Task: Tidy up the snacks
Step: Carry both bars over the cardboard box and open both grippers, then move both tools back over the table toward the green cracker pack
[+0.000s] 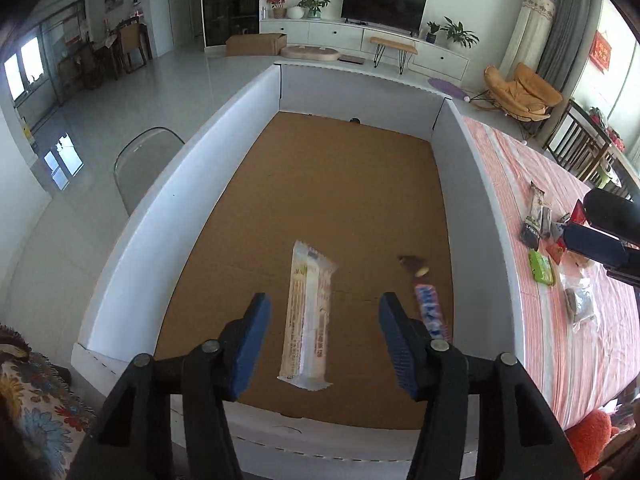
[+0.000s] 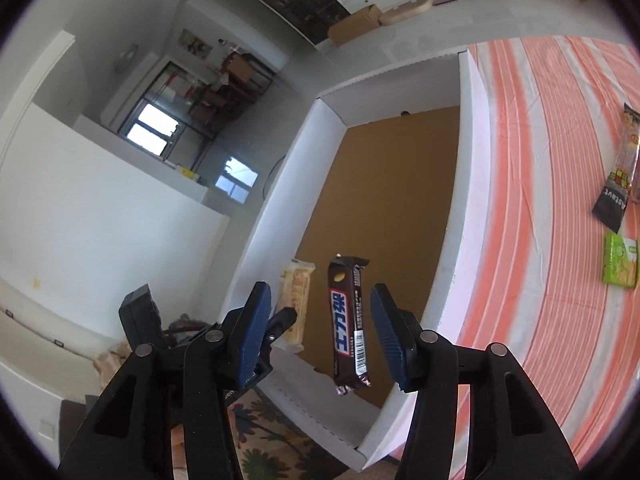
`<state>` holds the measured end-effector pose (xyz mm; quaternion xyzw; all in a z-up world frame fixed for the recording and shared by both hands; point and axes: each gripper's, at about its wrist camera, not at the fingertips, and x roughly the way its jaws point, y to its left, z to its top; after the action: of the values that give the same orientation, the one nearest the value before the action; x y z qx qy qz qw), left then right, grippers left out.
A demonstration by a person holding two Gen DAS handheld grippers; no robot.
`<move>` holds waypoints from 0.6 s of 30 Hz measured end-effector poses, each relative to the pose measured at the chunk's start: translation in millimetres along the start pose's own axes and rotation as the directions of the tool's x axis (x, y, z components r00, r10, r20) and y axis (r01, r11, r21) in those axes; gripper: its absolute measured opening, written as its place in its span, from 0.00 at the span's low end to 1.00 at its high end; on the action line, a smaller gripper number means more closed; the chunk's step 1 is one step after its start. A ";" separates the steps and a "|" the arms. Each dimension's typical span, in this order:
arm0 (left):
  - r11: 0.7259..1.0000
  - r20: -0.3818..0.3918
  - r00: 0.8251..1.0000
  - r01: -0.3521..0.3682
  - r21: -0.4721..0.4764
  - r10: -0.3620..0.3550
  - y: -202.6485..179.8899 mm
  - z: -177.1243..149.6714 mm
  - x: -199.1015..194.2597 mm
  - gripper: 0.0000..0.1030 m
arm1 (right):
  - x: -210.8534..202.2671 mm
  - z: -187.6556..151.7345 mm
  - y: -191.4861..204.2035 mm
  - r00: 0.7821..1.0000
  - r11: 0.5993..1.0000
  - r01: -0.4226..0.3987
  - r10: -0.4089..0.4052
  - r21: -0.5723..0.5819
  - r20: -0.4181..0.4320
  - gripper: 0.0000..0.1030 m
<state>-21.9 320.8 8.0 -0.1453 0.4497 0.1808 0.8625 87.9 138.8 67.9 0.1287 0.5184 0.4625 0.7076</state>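
Both grippers, left (image 1: 324, 332) and right (image 2: 320, 330), are held apart, so the pale wafer packet (image 1: 307, 320) and the brown chocolate bar (image 2: 350, 324) are released into the white-walled cardboard box (image 1: 192, 184).

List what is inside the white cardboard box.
Inside the white cardboard box are two snacks: a pale wafer pack and a brown chocolate bar. Claw parts cover some of the near floor.

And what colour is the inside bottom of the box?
Plain cardboard brown; the box walls are white. Best seen in the left wrist view.

A dark television (image 1: 383, 3) sits on a white cabinet (image 1: 360, 36) (1 tan chair (image 1: 522, 90) nearby).
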 end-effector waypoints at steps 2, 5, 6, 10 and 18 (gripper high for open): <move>1.000 0.027 1.000 0.002 0.018 -0.003 -10.9 -1.8 0.0 0.68 | -14.4 -7.3 -15.6 0.996 0.997 0.072 -0.072 0.002 0.049 0.55; 0.996 0.097 0.993 0.062 0.063 -0.067 -38.5 -3.0 -7.7 0.70 | -52.2 -29.8 -50.5 0.954 0.967 0.254 -0.255 0.024 0.157 0.62; 0.992 0.119 0.988 0.092 0.082 -0.102 -50.3 -1.4 -10.7 0.70 | -66.8 -41.5 -66.5 0.921 0.940 0.337 -0.340 0.047 0.191 0.63; 0.975 0.140 0.978 0.128 0.179 -0.154 -96.0 -0.3 -5.9 0.73 | -114.2 -100.0 -144.0 0.737 0.773 0.590 -0.633 0.232 0.236 0.64; 0.955 0.080 0.995 0.038 0.293 -0.064 -153.6 -19.0 15.2 0.73 | -177.1 -165.3 -232.5 0.602 0.603 0.622 -0.776 0.499 0.188 0.65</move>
<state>40.5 178.6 -1.6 -0.0200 0.4288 0.0967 0.8980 62.0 -175.3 -48.1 0.1345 0.4551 -0.0061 0.8802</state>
